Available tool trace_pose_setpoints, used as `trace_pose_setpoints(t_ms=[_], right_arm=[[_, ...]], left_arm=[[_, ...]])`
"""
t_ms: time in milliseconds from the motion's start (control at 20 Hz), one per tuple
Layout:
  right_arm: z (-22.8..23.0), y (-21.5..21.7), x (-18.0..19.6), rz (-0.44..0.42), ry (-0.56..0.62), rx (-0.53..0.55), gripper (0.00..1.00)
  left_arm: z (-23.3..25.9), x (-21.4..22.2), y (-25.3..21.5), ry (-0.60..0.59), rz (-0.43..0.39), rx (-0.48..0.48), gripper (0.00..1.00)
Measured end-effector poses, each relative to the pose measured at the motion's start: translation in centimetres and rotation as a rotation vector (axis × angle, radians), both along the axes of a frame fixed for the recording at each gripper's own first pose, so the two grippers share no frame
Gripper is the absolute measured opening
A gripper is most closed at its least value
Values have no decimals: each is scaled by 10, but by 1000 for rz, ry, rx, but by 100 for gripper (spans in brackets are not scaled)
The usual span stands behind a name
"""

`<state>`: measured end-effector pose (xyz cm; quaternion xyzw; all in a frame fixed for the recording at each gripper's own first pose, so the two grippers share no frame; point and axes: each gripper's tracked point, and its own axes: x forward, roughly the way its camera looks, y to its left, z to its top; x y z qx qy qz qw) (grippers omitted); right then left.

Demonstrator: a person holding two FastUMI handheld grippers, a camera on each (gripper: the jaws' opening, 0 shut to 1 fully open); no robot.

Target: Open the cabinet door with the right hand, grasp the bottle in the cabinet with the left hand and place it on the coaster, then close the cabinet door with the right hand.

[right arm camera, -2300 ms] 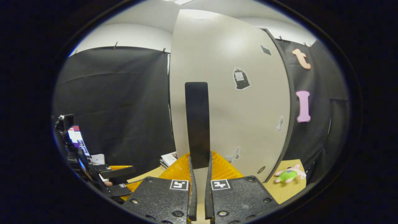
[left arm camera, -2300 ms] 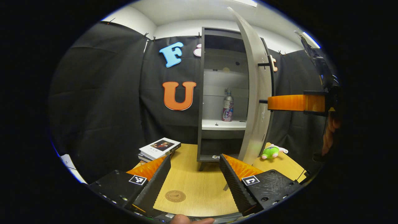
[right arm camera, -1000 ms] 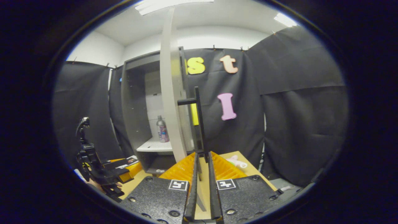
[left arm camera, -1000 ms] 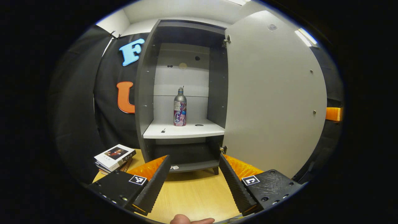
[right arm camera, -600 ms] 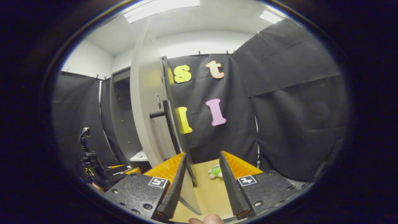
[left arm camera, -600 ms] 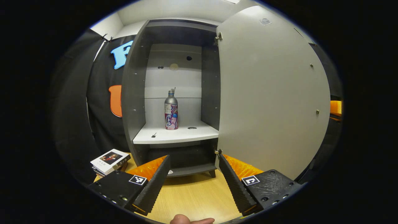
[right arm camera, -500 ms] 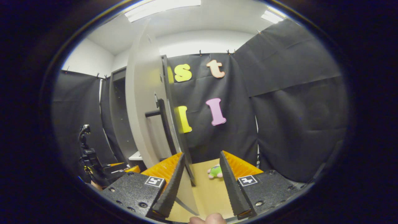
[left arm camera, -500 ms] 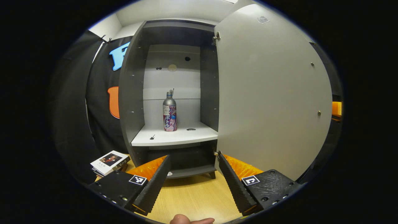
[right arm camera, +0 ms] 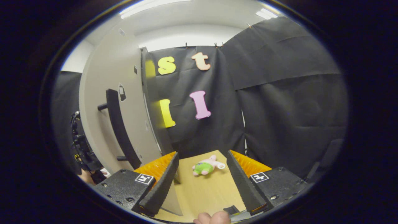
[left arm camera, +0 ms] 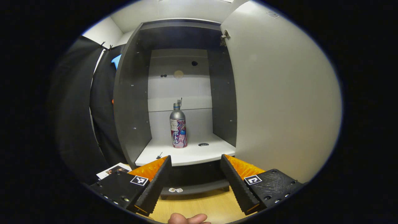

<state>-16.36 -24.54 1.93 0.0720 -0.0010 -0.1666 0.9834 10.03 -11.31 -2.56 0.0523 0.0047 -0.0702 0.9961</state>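
Observation:
A silver bottle [left arm camera: 178,127] with a pink label stands upright on the white shelf [left arm camera: 186,154] inside the grey cabinet [left arm camera: 132,102]. The cabinet door [left arm camera: 279,99] is swung wide open on the right. My left gripper [left arm camera: 194,169] is open just in front of the shelf's edge, below the bottle and a little short of it. In the right gripper view the door [right arm camera: 105,102] stands at the left with its black bar handle [right arm camera: 119,130]. My right gripper [right arm camera: 200,174] is open, off the handle, with nothing between its fingers.
A green and pink plush toy [right arm camera: 205,167] lies on the wooden table [right arm camera: 205,193] ahead of the right gripper. A book [left arm camera: 113,170] lies left of the cabinet's foot. A small dark disc [left arm camera: 203,144] sits on the shelf right of the bottle.
My right gripper has opened, let go of the door handle and drawn away to the right. The door has swung wide open. My left gripper has moved closer to the shelf and the bottle.

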Motion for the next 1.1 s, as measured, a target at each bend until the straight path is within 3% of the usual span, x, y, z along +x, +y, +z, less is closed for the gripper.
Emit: trace_pose_setpoints(t_ms=[50, 100, 300, 350, 550, 750, 800, 850, 1100], right_arm=[[0, -4, 1, -7, 14, -12, 92], [1, -5, 4, -6, 25, -17, 98], [-6, -9, 10, -3, 62, -61, 98], [-8, -9, 12, 1, 74, -78, 98], [-19, -6, 20, 7, 132, -129, 98], [-25, -3, 29, 24, 163, -132, 99], [-26, -3, 30, 27, 166, -132, 94], [-27, -2, 32, 27, 169, -132, 99], [-33, -3, 38, 23, 194, -115, 99]], left_arm=[[1, 17, 3, 4, 10, -2, 96], [3, 34, 4, 12, 17, -13, 96], [27, 103, 11, -11, 60, -38, 96], [33, 117, 13, -12, 68, -39, 100], [47, 169, 18, -28, 90, -34, 96], [54, 207, 28, -41, 122, -63, 96], [56, 214, 31, -45, 134, -60, 96], [58, 220, 35, -52, 146, -56, 96], [51, 244, 38, -37, 151, -72, 96]])
